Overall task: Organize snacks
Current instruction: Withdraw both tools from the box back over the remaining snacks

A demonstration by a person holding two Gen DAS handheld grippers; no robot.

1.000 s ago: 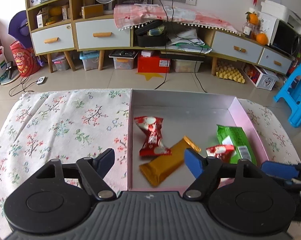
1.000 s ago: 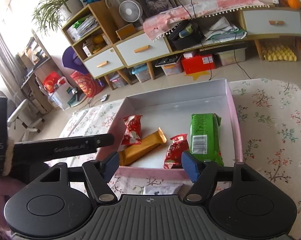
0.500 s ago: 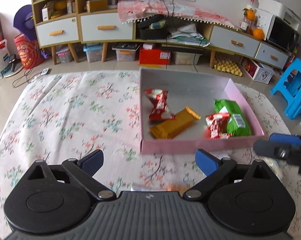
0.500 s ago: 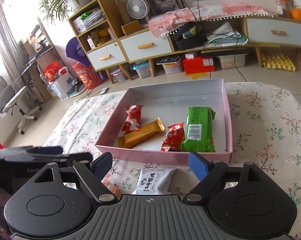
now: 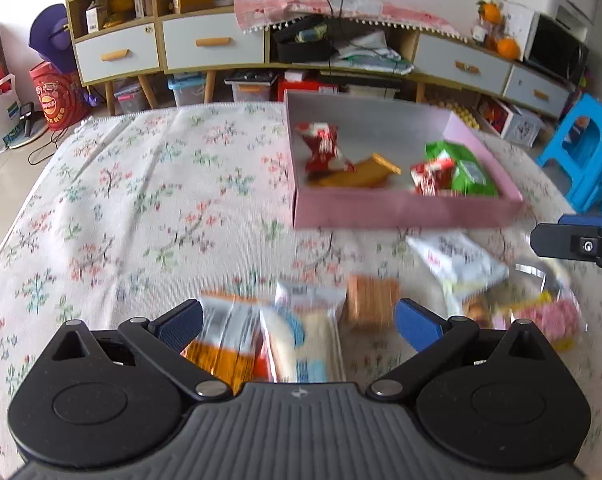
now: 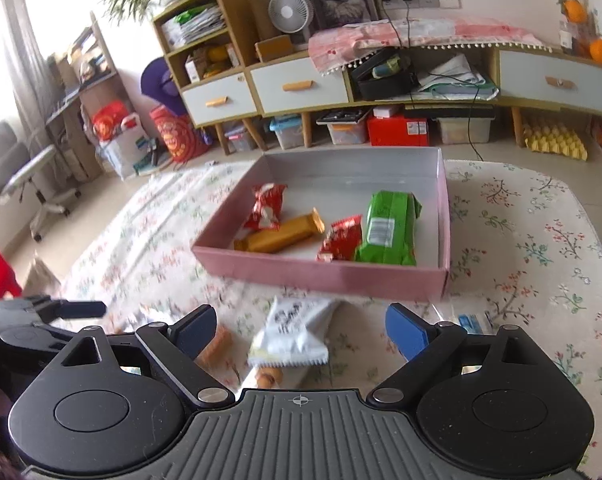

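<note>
The left gripper [image 5: 299,318] has its blue-padded fingers [image 5: 181,323] spread wide, holding nothing, and points forward and slightly down. The right gripper [image 6: 299,328] is likewise spread wide and empty, its fingers [image 6: 404,330] angled downward. Each gripper's tip shows at the edge of the other's view.
</note>
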